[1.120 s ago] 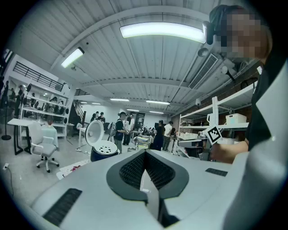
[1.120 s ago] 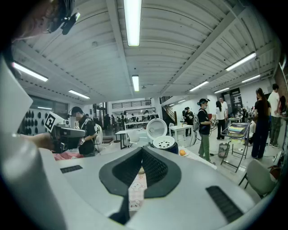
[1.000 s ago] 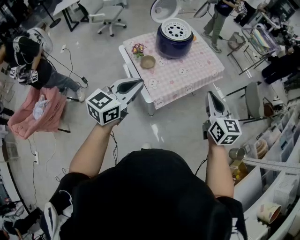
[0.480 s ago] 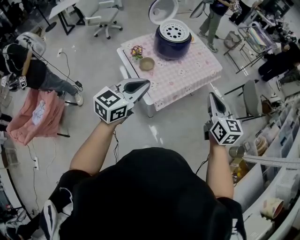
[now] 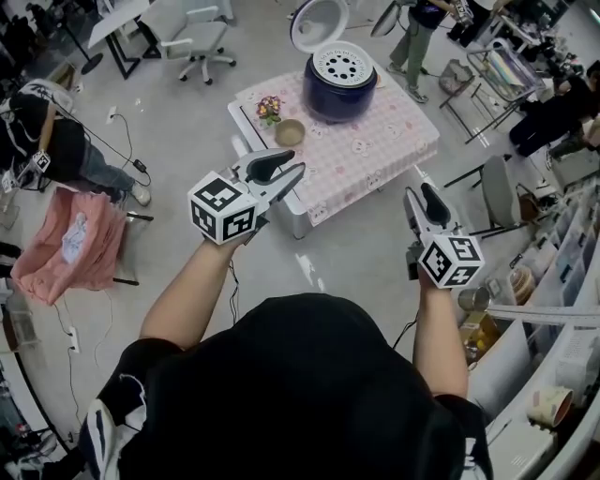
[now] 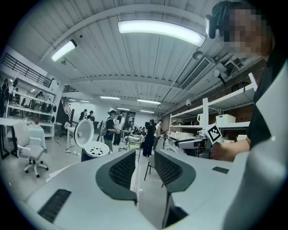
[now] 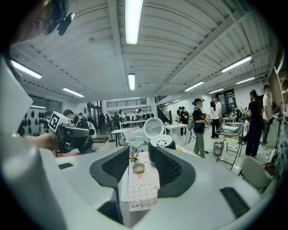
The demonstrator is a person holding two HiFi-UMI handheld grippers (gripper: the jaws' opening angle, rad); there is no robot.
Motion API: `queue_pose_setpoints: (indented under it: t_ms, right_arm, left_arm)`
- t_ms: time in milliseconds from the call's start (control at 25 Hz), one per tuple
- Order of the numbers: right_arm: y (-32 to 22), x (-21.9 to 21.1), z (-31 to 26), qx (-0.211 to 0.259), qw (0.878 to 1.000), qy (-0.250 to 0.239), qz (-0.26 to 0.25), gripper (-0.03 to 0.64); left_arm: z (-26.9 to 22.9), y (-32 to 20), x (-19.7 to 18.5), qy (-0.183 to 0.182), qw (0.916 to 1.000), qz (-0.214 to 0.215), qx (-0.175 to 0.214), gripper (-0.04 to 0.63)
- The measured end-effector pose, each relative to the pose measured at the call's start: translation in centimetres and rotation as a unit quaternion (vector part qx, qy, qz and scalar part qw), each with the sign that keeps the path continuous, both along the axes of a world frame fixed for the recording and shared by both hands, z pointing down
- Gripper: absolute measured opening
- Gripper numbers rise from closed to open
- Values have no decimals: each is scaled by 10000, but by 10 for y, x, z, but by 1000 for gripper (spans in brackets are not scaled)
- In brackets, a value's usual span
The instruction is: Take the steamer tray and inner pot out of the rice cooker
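**Both claws half open and empty, short of the table**

The left claw (image 5: 296, 161) has just been opening. Its jaws stand partly apart with nothing between them, and it touches nothing. The right claw (image 5: 420, 199) has just been opening too, with the same partial gap, and is empty in free air. Both are held over the floor on the near side of the one table (image 5: 394, 141), apart from it.

At the table's far end stands one cooker (image 5: 342, 92) with its lid (image 5: 310, 22) raised. One white perforated tray (image 5: 341, 65) sits in its top, and the pot beneath is hidden. Left of the cooker are one bowl (image 5: 290, 132) and one small bunch of flowers (image 5: 270, 105).
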State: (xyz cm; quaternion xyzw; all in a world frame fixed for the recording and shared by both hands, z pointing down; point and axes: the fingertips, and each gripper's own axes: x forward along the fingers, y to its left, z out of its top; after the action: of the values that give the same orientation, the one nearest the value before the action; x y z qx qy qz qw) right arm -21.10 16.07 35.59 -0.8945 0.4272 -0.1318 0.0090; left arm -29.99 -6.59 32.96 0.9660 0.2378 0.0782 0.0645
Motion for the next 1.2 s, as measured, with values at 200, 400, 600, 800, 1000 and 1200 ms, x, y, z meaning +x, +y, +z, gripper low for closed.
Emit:
queue_pose_setpoints:
  t_ms: [200, 400, 600, 800, 1000, 1200]
  right_arm:
    - [-9, -6, 3, -97, 9999, 20, -78, 259]
    - [-8, -7, 2, -234, 9997, 58, -74, 270]
    - [-7, -1, 7, -296, 9995, 21, -107, 271]
    - [-6, 14, 20, -341, 9991, -91, -226, 276]
    - [-2, 39, 30, -310, 9985, -178, -414, 278]
    - [10, 80, 35, -316, 9975, -239, -582, 278]
  left_arm:
    - [3, -11, 3, 44, 9999, -105, 75, 246]
    - [2, -13, 3, 106, 9998, -140, 30, 252]
    - [5, -15, 7, 82, 9998, -203, 6, 252]
    - [19, -7, 22, -98, 9998, -184, 76, 253]
    - [26, 6, 44, -215, 9992, -287, 179, 255]
    - [27, 21, 80, -294, 9984, -452, 185, 255]
